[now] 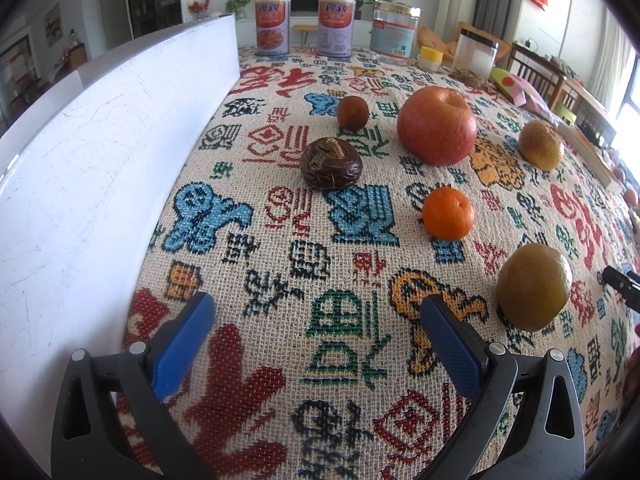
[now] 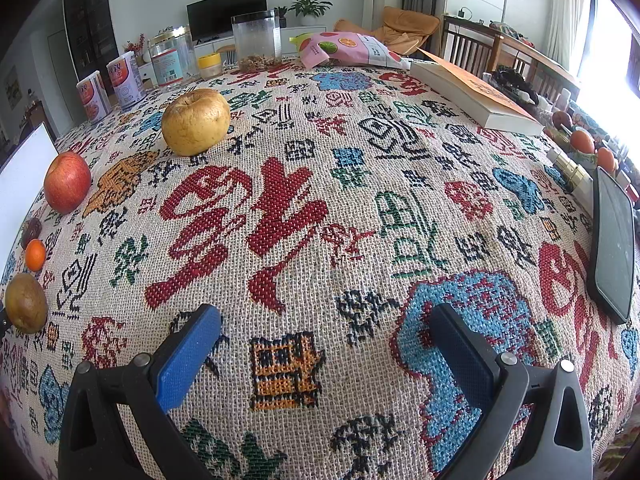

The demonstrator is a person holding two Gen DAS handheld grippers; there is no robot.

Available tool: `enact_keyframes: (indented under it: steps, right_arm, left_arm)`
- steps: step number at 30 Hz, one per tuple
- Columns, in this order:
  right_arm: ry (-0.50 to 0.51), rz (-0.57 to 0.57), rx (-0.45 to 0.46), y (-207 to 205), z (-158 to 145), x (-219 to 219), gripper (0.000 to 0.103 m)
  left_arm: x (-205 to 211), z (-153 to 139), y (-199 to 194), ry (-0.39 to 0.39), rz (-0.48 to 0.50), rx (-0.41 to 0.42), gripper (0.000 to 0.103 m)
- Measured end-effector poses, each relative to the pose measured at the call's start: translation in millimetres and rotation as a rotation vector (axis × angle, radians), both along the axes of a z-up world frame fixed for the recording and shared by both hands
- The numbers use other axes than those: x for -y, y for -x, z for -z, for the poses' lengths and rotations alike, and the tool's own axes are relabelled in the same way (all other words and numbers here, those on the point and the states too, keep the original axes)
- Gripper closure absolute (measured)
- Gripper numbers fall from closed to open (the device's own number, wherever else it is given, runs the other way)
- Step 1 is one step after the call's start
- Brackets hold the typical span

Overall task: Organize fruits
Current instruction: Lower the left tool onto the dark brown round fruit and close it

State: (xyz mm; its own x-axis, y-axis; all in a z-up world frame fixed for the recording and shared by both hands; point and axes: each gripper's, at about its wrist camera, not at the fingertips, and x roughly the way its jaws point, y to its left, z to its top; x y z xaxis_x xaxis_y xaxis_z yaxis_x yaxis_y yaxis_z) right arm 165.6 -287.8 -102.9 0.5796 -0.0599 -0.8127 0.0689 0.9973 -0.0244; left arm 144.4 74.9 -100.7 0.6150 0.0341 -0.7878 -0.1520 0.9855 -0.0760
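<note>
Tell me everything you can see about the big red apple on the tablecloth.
The red apple is the largest fruit in the left wrist view, round, with smooth red skin streaked pale yellow and pink. It sits upright, its stem dimple on top, directly on the woven patterned tablecloth. Nothing else touches it: the small brown fruit, the dark wrinkled fruit, the orange and the yellowish fruit all lie apart from it. In the right wrist view it appears at the far left, near the white board. No gripper holds it.

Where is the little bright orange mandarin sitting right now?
In the left wrist view, the small round orange mandarin sits right of centre on the patterned woven tablecloth, between the big red apple and the greenish-brown round fruit.
</note>
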Motion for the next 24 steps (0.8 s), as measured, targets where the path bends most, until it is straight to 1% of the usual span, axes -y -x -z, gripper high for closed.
enact_keyframes:
  steps: [2, 3, 4, 7, 9, 11, 13, 14, 15, 16, 17, 18, 20, 23, 24]
  right_arm:
    - [0.0, 0.0, 0.0, 0.0, 0.0, 0.0, 0.0]
    - [0.0, 0.0, 0.0, 0.0, 0.0, 0.0, 0.0]
    - [0.0, 0.0, 0.0, 0.0, 0.0, -0.1, 0.0]
    - [0.0, 0.0, 0.0, -0.1, 0.0, -0.1, 0.0]
    - [0.0, 0.0, 0.0, -0.1, 0.0, 0.0, 0.0]
    - [0.0, 0.0, 0.0, -0.1, 0.0, 0.0, 0.0]
    - [0.0, 0.0, 0.0, -0.1, 0.0, -0.1, 0.0]
    - [0.0, 0.0, 0.0, -0.1, 0.0, -0.2, 0.0]
    - [0.0, 0.0, 0.0, 0.0, 0.0, 0.0, 0.0]
    - [0.0, 0.0, 0.0, 0.0, 0.1, -0.1, 0.0]
    - [0.0, 0.0, 0.0, 0.0, 0.0, 0.0, 0.0]
    - [0.0, 0.0, 0.0, 0.0, 0.1, 0.0, 0.0]
    - [0.0, 0.0, 0.0, 0.0, 0.2, -0.1, 0.0]
    - [-0.006, 0.001, 0.009, 2.9, -1.0, -0.9, 0.001]
    - [-0.043, -0.015, 0.026, 8.6, -4.4, -4.8, 0.004]
  left_arm:
    - [-7.1, -5.6, 1.7, 0.07, 0.014, 0.02, 0.002]
    - [-10.0, -9.3, 1.0, 0.093, 0.008, 0.032, 0.002]
    - [-11.2, -13.5, -1.5, 0.097, 0.004, 0.045, 0.002]
    - [-9.1, -23.5, -21.8, 0.066, 0.008, 0.063, 0.003]
    - [-8.5, -23.3, -40.3, 0.044, -0.002, 0.063, 0.003]
    - [-10.5, -18.2, -58.1, 0.031, -0.016, 0.051, 0.006]
    - [-12.1, -9.1, -74.0, 0.019, -0.021, 0.012, 0.024]
    - [-12.9, -3.4, -80.1, 0.011, -0.017, -0.015, 0.028]
    - [-11.5, -2.7, -81.6, -0.03, -0.012, 0.001, 0.03]
    - [-10.0, -2.0, -81.8, -0.056, 0.003, 0.012, 0.043]
    - [-10.4, -2.0, -81.5, -0.053, 0.014, 0.016, 0.051]
    - [-11.1, -3.6, -79.2, -0.05, 0.014, 0.028, 0.063]
    - [-16.1, -6.3, -70.3, -0.016, 0.015, 0.038, 0.063]
    - [-19.9, -13.9, -45.3, 0.053, 0.019, 0.049, 0.063]
    - [-20.0, -16.9, -35.5, 0.072, 0.025, 0.055, 0.063]
